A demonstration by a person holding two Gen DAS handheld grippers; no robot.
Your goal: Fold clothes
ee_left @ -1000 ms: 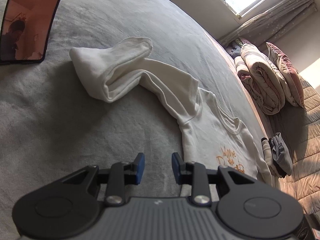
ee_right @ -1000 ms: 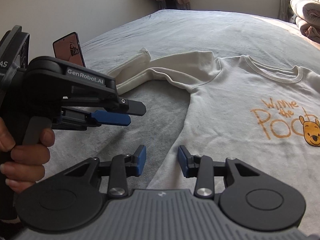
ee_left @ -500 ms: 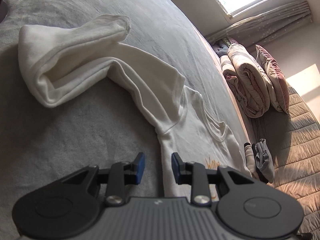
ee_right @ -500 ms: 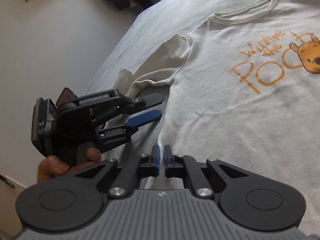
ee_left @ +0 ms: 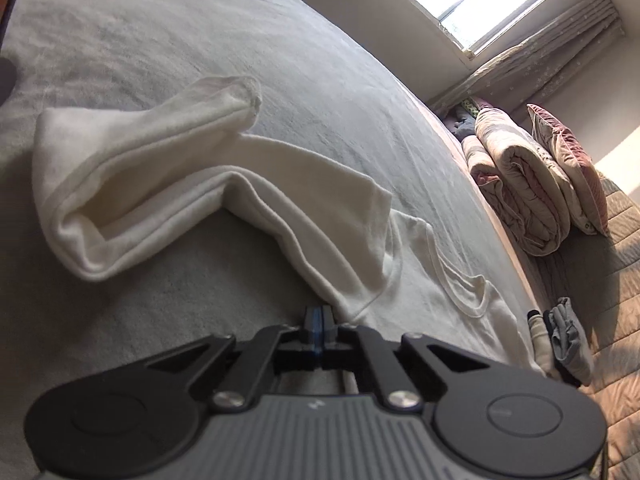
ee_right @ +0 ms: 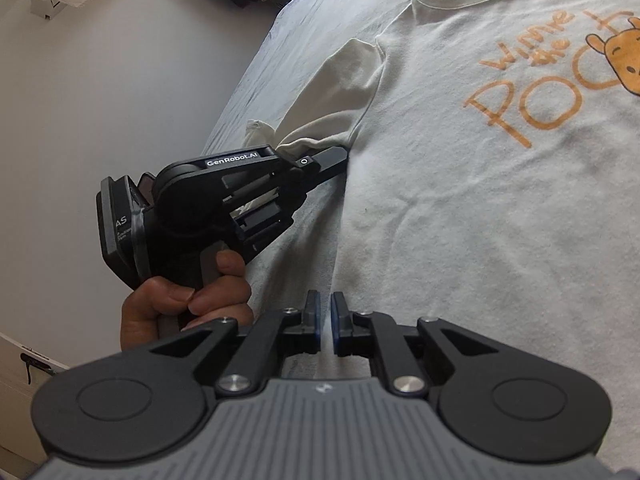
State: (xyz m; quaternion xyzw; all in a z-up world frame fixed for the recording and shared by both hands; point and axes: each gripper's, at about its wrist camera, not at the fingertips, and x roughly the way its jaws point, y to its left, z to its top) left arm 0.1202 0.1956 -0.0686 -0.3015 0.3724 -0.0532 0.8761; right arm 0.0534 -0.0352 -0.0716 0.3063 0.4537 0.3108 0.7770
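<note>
Lying just ahead of the pressed-together left gripper (ee_left: 319,317), the T-shirt (ee_right: 460,200) also underlies the opening right gripper (ee_right: 326,320).

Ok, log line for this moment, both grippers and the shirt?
left gripper: shut at T-shirt underarm, hold unclear | right gripper: jaws opening over side edge, nothing visibly pinched | sleeve: bunched, unfolded

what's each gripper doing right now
left gripper: jaws shut at the shirt underarm; whether cloth is pinched cannot be told
right gripper: jaws opening, narrow gap over the shirt's side edge, no grip visible
</note>
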